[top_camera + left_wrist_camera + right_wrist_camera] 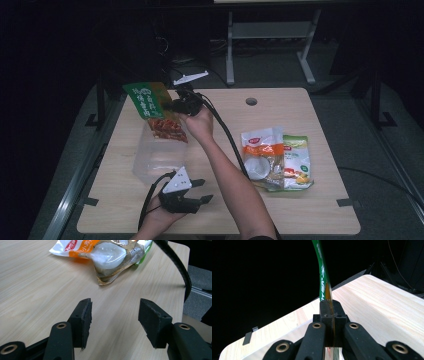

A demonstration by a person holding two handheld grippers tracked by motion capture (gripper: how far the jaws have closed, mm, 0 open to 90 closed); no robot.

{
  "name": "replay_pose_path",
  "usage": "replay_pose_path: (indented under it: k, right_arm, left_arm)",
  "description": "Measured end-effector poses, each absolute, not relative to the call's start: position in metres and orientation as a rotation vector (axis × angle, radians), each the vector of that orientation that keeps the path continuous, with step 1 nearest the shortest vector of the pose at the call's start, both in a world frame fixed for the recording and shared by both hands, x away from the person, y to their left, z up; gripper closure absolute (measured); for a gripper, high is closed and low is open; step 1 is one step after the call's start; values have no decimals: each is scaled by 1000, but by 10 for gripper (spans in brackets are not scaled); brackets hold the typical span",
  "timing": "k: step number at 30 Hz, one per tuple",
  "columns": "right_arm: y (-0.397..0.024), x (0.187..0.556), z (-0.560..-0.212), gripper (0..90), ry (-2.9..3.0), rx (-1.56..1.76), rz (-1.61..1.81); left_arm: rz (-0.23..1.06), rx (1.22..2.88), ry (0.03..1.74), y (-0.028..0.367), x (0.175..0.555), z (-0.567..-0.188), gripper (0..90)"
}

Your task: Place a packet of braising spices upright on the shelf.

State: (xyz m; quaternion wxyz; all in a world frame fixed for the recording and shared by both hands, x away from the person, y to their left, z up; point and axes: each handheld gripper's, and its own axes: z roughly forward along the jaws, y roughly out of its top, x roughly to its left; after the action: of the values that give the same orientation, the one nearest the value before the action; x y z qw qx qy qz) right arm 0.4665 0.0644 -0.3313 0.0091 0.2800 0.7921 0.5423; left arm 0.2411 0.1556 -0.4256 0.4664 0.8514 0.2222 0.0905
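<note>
1 green-topped foil snack packet [150,107] pinched in right claw [172,106] above 1 clear plastic box [157,157], left claw [204,191] spread, idle on wooden worktop [300,210], 2 snack packets [275,157] lying right

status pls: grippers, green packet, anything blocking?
Right gripper shut on green packet, held over clear bin. Left gripper open, empty, resting on table. Bin mouth unobstructed; two packets lie off to the side.

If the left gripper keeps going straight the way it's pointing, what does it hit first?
Probably the snack packets. The left gripper stands open over bare table, nothing between its jaws, and the orange-and-white packet lies ahead along its line. Depth is hard to judge, so it might scrape the tabletop first.
</note>
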Motion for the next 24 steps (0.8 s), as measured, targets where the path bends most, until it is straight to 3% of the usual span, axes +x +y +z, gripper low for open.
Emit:
replay_pose_path:
  k: [24]
  right_arm:
    - [50, 476, -358, 890, 2493, 948, 1602]
  left_arm:
    - [232, 2078, 566, 158, 243, -425, 439]
